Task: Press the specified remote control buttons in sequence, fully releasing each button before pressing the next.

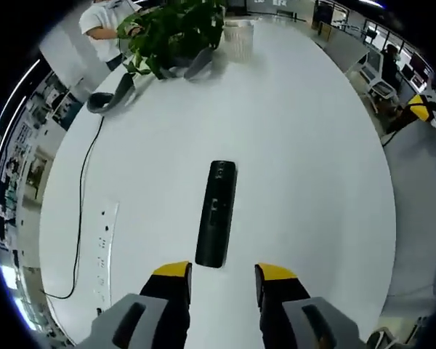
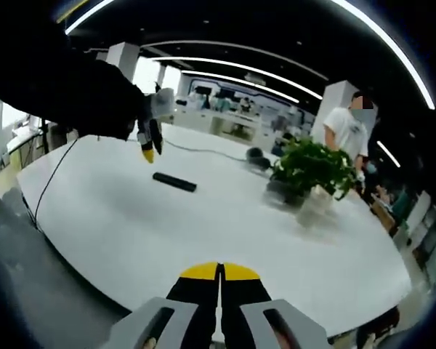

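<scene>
Left gripper point(image 1: 222, 273): yellow-tipped black jaws spread apart, holding nothing, hovering over the white oval table point(image 1: 298, 145). Slim black rectangular remote control point(image 1: 216, 213) lies flat on the table just ahead of the tips, its near end roughly between the two jaws but not touched by either; long axis runs away from the camera, round button cluster at the far end. To the left of the remote in the left gripper view, a white power strip point(image 1: 105, 251) lies on the tabletop with a thin black cable point(image 1: 82, 196) running up toward a grey curved object point(image 1: 109, 96) near the far edge. Beyond that, a green leafy potted plant point(image 1: 176, 33) and a white ribbed cup-like container point(image 1: 239, 38) beside it; a person in a white shirt point(image 1: 105, 22) stands behind the plant. Right gripper point(image 2: 219, 270): jaws pressed together, tips touching, nothing between them, held back at the table's near edge, well apart from the remote. In the right gripper view the remote point(image 2: 174, 182) sits mid-table, with the left gripper point(image 2: 150, 142) hanging above it, tips pointing down, held by a dark sleeve point(image 2: 65, 87). Plant point(image 2: 312, 169) sits to the right, the person point(image 2: 345, 131) behind it.
</scene>
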